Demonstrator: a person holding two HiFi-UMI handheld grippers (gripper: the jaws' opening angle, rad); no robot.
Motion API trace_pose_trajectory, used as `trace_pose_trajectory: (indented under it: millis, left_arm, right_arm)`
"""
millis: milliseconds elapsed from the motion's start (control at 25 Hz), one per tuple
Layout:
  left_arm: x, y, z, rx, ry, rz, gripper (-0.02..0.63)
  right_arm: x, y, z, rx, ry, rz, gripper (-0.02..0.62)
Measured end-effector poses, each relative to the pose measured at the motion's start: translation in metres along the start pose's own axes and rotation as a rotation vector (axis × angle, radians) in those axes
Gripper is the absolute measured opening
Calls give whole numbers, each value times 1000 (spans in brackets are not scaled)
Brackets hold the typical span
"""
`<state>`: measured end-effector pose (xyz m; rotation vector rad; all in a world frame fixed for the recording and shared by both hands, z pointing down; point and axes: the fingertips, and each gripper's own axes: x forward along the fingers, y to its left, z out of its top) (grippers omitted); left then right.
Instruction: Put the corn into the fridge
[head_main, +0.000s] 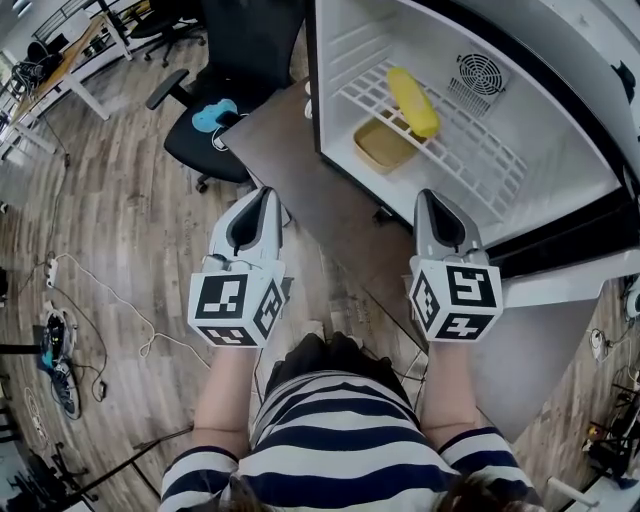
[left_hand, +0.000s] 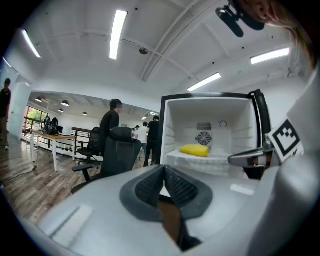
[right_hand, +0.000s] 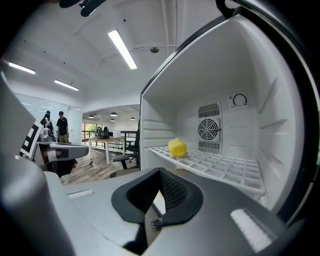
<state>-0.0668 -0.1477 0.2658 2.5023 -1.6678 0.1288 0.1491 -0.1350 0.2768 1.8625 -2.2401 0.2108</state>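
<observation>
We note the corn (head_main: 412, 100) lying on the open fridge (head_main: 345, 45) shelf at upper right, task apparently done; left gripper (head_main: 268, 192) and right gripper (head_main: 428, 195) both clenched, empty.

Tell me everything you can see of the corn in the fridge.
The corn is a plain yellow cob with no husk showing, and it looks smooth at this range. It lies on its side on the white wire shelf inside the open fridge, toward the back, near the round fan grille. In the right gripper view it shows end-on, as a rounded yellow lump. Only the shelf touches it; nothing holds it.
</observation>
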Motion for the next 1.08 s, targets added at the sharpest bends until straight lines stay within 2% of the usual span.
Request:
trace_pose_trajectory:
  millis: [760, 1080]
  left_arm:
    - [-7, 10, 7, 12, -6, 3, 0]
    - [-17, 8, 22, 22, -42, 11, 0]
  right_arm:
    - [-4, 18, 10, 17, -33, 25, -3]
    - [-10, 22, 19, 34, -47, 37, -3]
